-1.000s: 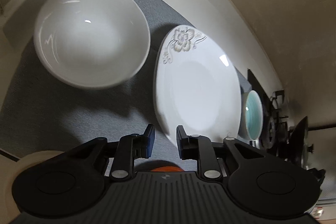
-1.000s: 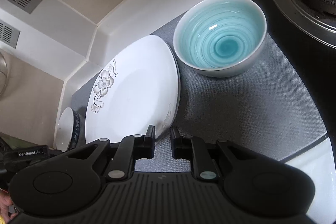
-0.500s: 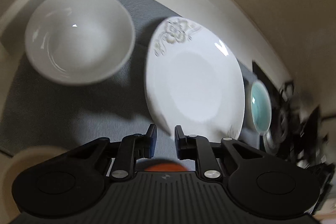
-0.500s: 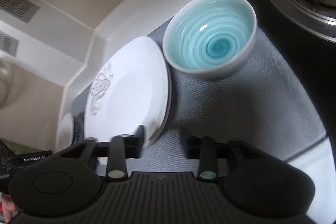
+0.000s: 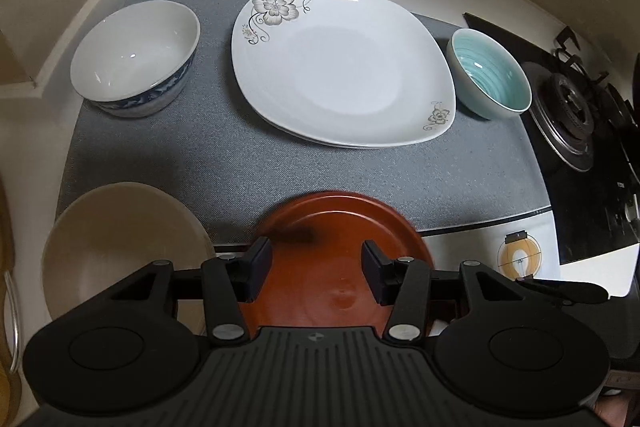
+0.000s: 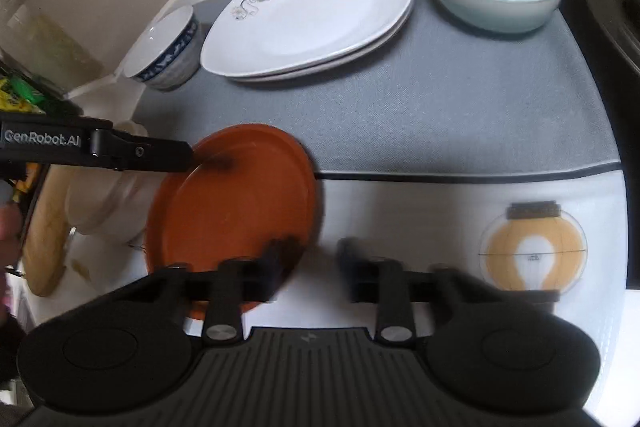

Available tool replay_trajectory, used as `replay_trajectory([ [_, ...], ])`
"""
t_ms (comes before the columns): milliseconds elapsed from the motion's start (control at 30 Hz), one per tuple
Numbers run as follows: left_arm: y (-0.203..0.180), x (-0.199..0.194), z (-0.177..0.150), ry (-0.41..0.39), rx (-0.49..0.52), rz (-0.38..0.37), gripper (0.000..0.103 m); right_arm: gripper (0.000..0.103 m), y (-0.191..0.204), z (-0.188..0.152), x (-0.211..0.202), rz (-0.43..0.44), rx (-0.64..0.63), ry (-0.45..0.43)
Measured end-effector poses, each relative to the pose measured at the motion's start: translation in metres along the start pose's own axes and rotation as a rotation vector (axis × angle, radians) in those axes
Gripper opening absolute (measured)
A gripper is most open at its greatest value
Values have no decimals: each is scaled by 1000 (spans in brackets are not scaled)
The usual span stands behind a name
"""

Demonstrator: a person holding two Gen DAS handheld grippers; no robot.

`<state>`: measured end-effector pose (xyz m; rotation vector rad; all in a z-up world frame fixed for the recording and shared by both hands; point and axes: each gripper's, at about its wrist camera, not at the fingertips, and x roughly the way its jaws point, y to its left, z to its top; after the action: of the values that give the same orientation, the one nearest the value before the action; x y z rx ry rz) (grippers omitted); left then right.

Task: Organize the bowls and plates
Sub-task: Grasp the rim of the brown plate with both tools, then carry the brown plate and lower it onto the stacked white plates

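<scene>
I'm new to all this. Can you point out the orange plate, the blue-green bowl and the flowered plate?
Orange plate (image 6: 236,195), right wrist view, centre of its face.
Blue-green bowl (image 5: 498,79), left wrist view, inside wall.
Flowered plate (image 5: 344,71), left wrist view, plain white middle.

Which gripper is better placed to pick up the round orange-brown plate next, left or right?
Probably left. The left gripper sits centred over the round orange-brown plate, jaws opening with nothing gripped. The right gripper is off the plate's right edge, over white counter, jaws closing on nothing.
</scene>
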<state>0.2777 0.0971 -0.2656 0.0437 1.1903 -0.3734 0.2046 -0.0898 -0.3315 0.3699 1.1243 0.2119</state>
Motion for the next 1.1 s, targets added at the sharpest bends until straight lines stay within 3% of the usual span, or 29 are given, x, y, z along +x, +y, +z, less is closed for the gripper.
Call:
replay_trajectory([
  [100, -3, 0, -1, 4, 12, -1, 52, 9, -7, -2, -11, -70, 13, -25],
  [267, -9, 8, -5, 40, 24, -25, 52, 8, -35, -2, -26, -126, 103, -46],
  [433, -8, 27, -7, 120, -1, -129, 50, 20, -45, -9, -30, -77, 187, -52],
  [500, -7, 35, -7, 147, -10, -152, 49, 35, -46, -13, -33, -74, 191, -65],
  [567, -4, 46, -7, 175, -28, -153, 31, 36, -44, -15, -30, -68, 186, -66],
  [667, 2, 55, -9, 175, -50, -162, 12, 36, -42, -16, -30, -79, 160, -55],
  [800, 11, 60, -11, 187, -87, -215, 8, 36, -42, -18, -30, -65, 186, -61],
  [867, 14, 61, -10, 196, -97, -227, 7, 34, -46, -20, -30, -43, 222, -69],
  [1000, 10, 58, -6, 190, -74, -208, 7, 11, -42, -21, -29, -91, 178, -58],
  [1100, 3, 53, -5, 177, -43, -204, 7, 10, -41, -22, -36, -91, 183, -97],
])
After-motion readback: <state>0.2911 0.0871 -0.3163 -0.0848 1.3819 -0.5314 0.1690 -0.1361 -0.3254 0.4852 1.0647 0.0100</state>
